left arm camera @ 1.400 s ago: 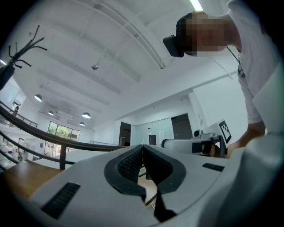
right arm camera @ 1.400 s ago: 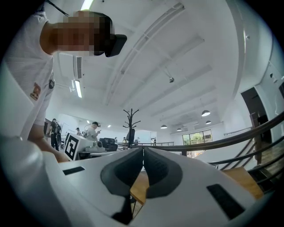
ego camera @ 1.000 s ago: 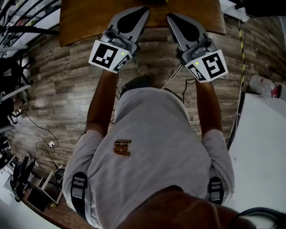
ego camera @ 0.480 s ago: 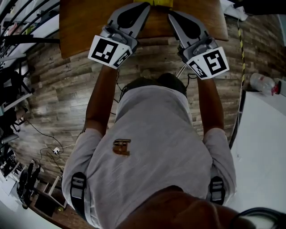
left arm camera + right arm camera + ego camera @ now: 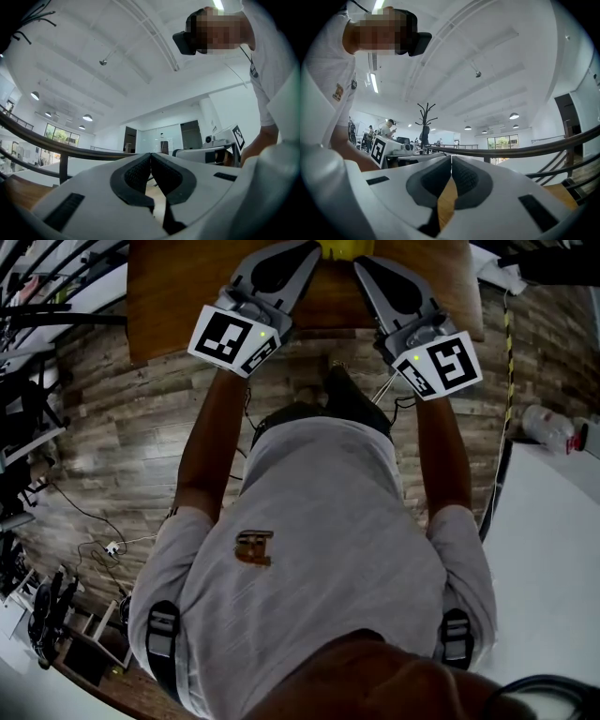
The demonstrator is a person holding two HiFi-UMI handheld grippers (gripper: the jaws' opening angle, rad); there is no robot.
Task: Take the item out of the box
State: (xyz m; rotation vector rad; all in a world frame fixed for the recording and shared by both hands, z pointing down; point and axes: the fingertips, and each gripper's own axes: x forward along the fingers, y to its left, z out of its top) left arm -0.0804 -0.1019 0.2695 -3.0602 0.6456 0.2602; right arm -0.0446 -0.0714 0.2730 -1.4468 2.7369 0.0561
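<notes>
Nearest us, the grey shirt and both forearms are stretched out ahead. Beyond them the left tool and the right tool have slid forward over the edge of the counter in the last second. Both have their jaws pressed tip to tip, with nothing between them. Farther on, right at the top edge, a yellow thing has come into sight between the two tips — a second ago it wasn't showing. We take it for the box or its item, though too little shows to say which. So the approach looks nearly over, with no grasp begun — the jaws must part before anything gets taken.
</notes>
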